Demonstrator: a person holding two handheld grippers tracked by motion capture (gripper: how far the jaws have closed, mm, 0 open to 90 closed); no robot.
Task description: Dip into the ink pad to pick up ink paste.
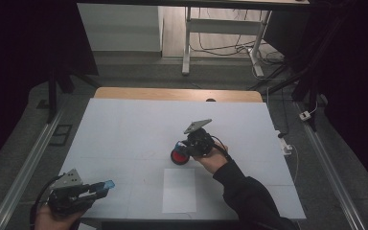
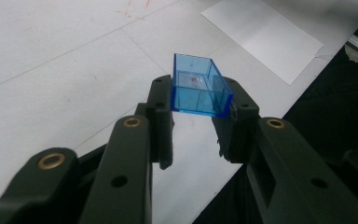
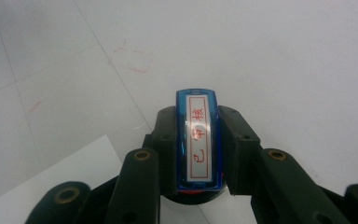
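Note:
A small clear blue plastic cap point(image 2: 198, 79), open on one side, is pinched between the jaws of my left gripper point(image 2: 199, 95). In the high view that gripper point(image 1: 99, 188) is at the table's near left corner, with the blue cap point(image 1: 109, 184) at its tip. My right gripper point(image 3: 199, 117) is shut on a blue stamp point(image 3: 199, 154) whose white label carries red characters. In the high view the right gripper point(image 1: 186, 147) is near the table's middle, and the stamp's round red end point(image 1: 178, 157) rests on or just above the surface.
A white paper sheet point(image 1: 179, 190) lies near the front edge, just nearer than the right gripper; it also appears as the sheet point(image 2: 265, 28) and sheet corner point(image 3: 74, 172). The white table cover point(image 1: 134, 124) has faint red marks point(image 3: 135, 60). Metal rails flank the table.

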